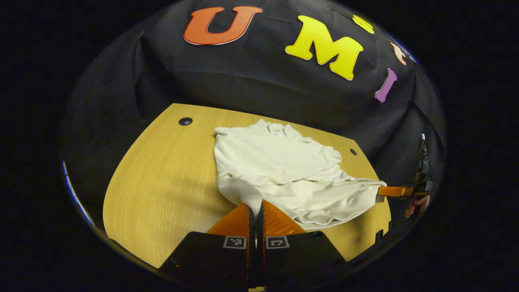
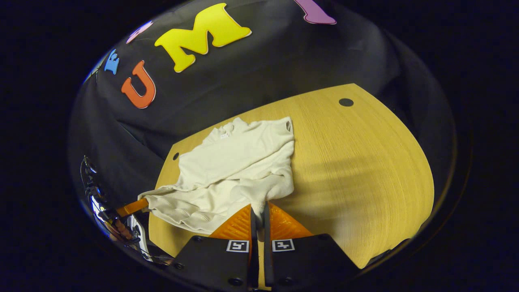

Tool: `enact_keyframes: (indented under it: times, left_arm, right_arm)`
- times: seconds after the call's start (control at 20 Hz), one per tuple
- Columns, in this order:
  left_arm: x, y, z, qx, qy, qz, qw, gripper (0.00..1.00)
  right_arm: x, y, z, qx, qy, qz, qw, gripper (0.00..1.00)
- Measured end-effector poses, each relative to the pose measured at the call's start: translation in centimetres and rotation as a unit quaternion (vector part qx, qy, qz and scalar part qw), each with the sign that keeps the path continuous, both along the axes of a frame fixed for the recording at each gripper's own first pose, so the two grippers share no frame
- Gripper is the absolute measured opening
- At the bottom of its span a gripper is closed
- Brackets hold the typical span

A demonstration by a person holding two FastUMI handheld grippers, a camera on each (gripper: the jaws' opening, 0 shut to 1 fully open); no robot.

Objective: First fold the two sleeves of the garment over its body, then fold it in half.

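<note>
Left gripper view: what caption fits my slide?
Hand-held gripper pinches a white sweater's cuff on the wooden table.

The left gripper is showing two wedge-shaped fingers with finely ribbed faces, narrowing to slim tips. Each finger is sitting on a black, matte block, and each block is wearing a square black-and-white marker at its inner corner. The right gripper is looking the same: ribbed wedge fingers, black blocks, a pair of square markers, with round screw recesses dotting the blocks' lower edges. Seen from the right gripper view, the left gripper's far body is carrying black cables and shiny metal parts. A hand is wrapping the right gripper's dark, upright frame.
</note>
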State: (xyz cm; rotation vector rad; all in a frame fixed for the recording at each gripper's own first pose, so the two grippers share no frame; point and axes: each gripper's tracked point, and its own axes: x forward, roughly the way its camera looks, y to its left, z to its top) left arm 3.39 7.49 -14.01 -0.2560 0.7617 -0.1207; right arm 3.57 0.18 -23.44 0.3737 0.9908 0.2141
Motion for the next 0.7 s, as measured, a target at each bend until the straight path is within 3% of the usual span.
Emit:
enact_keyframes:
  times: [0.35,0.7]
  left_arm:
    - [8.0,0.8,7.1,-0.001,-0.059,-0.006,0.998,0.03]
    - [15.8,2.0,7.8,-0.037,-0.044,0.033,0.998,0.03]
  right_arm:
    - [8.0,1.9,5.7,-0.004,-0.063,0.024,0.998,0.06]
    - [16.0,2.4,5.5,0.021,-0.048,-0.016,0.998,0.06]
